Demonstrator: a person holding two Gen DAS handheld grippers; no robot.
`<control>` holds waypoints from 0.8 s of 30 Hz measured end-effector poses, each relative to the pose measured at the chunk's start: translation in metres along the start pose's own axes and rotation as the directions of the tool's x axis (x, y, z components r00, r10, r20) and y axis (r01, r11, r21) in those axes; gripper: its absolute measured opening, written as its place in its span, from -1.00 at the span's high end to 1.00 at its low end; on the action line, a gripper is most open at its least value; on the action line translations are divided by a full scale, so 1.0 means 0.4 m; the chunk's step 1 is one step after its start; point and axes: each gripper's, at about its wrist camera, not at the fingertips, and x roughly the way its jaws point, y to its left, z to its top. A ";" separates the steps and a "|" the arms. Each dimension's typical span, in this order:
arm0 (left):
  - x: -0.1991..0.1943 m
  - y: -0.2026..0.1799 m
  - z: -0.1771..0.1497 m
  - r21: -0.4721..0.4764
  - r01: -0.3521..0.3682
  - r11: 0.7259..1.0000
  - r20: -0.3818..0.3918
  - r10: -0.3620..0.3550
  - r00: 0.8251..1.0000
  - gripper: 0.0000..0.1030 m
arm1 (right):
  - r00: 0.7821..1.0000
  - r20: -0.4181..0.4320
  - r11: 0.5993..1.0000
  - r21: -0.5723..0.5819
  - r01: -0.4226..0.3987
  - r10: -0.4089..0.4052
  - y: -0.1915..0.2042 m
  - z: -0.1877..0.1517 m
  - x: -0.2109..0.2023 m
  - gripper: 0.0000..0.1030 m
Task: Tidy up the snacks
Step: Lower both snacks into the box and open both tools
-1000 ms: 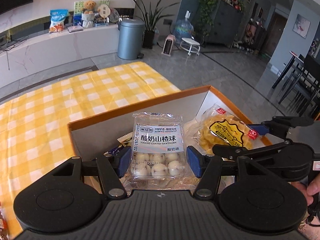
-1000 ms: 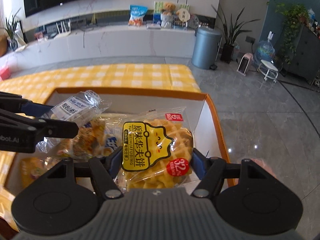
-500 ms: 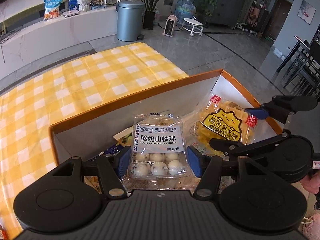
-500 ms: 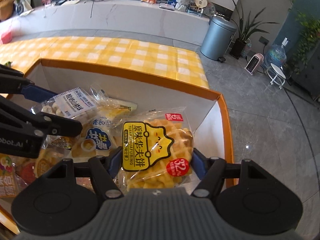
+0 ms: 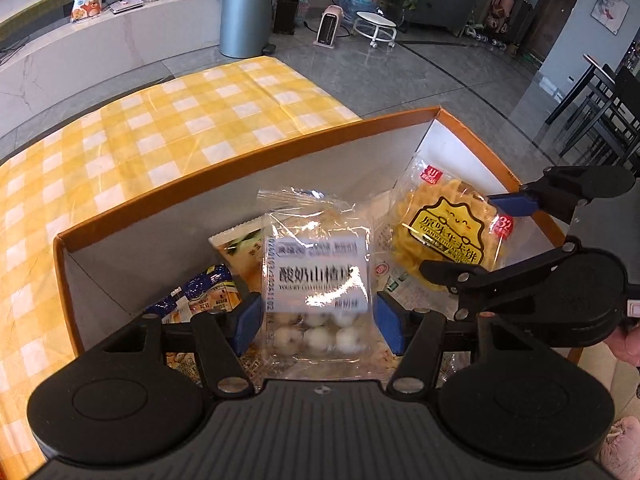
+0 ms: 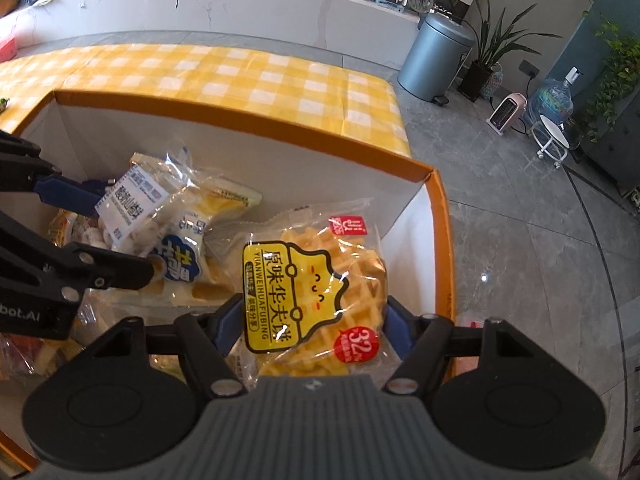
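Left hand-held gripper (image 5: pixel 318 322) clamps a packet of white balls (image 5: pixel 318 280); right hand-held gripper (image 6: pixel 316 320) clamps a waffle packet (image 6: pixel 316 292). Both packets hang inside the orange-rimmed box (image 5: pixel 240 164), above loose snacks (image 6: pixel 192 256). Waffle packet near the 3 o'clock wall. At 12 o'clock, the checked table (image 5: pixel 160 128).

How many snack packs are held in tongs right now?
2: the hawthorn ball pack in the left tongs, the waffle pack in the right tongs, both over the box.
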 end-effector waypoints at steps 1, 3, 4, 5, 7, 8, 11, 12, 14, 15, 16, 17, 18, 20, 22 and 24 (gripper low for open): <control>-0.001 -0.001 -0.001 0.003 -0.002 1.000 0.005 0.002 1.000 -0.35 | 1.000 0.001 1.000 -0.005 0.000 0.000 0.002 -0.003 0.000 -0.35; -0.002 -0.003 0.001 0.007 0.007 1.000 0.004 -0.007 1.000 -0.38 | 1.000 -0.002 1.000 -0.019 0.000 0.000 0.007 -0.006 -0.001 -0.37; -0.002 -0.004 0.002 0.009 0.008 1.000 0.002 -0.008 1.000 -0.40 | 1.000 -0.003 1.000 -0.026 -0.001 0.001 0.010 -0.008 -0.001 -0.39; -0.004 -0.007 0.002 0.012 0.007 1.000 0.004 -0.007 1.000 -0.44 | 1.000 -0.003 0.999 -0.032 0.001 -0.001 0.013 -0.009 -0.002 -0.40; -0.008 -0.009 0.001 0.015 0.005 1.000 0.009 -0.005 1.000 -0.48 | 1.000 0.000 0.999 -0.045 0.005 -0.005 0.020 -0.011 -0.005 -0.40; -0.010 -0.010 0.001 0.013 0.005 1.000 0.010 -0.005 1.000 -0.48 | 1.000 0.001 0.999 -0.049 0.006 -0.005 0.022 -0.011 -0.007 -0.40; -0.020 -0.010 0.001 0.009 0.004 1.000 0.015 -0.004 1.000 -0.49 | 1.000 0.018 0.998 -0.062 0.016 -0.015 0.026 -0.007 -0.022 -0.47; -0.025 -0.010 0.001 0.009 0.004 1.000 0.018 -0.004 1.000 -0.49 | 0.999 0.025 0.997 -0.069 0.021 -0.020 0.027 -0.005 -0.029 -0.50; -0.034 -0.010 0.002 0.011 0.004 1.000 0.023 -0.004 1.000 -0.49 | 0.999 0.039 0.996 -0.080 0.034 -0.031 0.031 0.002 -0.044 -0.54; -0.039 -0.011 0.002 0.012 0.002 1.000 0.026 -0.003 1.000 -0.50 | 0.998 0.045 0.996 -0.086 0.038 -0.035 0.031 0.004 -0.052 -0.54; -0.045 -0.013 0.002 0.015 0.001 1.000 0.029 -0.002 1.000 -0.50 | 0.998 0.050 0.995 -0.089 0.042 -0.037 0.031 0.008 -0.061 -0.55; -0.052 -0.014 0.001 0.018 0.001 1.000 0.032 -0.001 0.999 -0.50 | 0.998 0.055 0.995 -0.091 0.044 -0.039 0.032 0.011 -0.069 -0.55; -0.058 -0.015 0.001 0.021 0.001 1.000 0.036 -0.002 0.999 -0.50 | 0.997 0.060 0.995 -0.094 0.045 -0.040 0.034 0.013 -0.076 -0.55; -0.072 -0.019 -0.001 0.024 0.002 1.000 0.047 -0.003 0.999 -0.50 | 0.997 0.067 0.994 -0.101 0.051 -0.044 0.039 0.016 -0.089 -0.56; -0.088 -0.021 -0.003 0.025 0.002 1.000 0.059 -0.003 0.998 -0.50 | 0.996 0.076 0.992 -0.110 0.058 -0.050 0.046 0.016 -0.105 -0.56; -0.107 -0.021 -0.006 0.023 0.000 1.000 0.076 -0.002 0.997 -0.50 | 0.994 0.090 0.992 -0.112 0.063 -0.053 0.053 0.015 -0.121 -0.56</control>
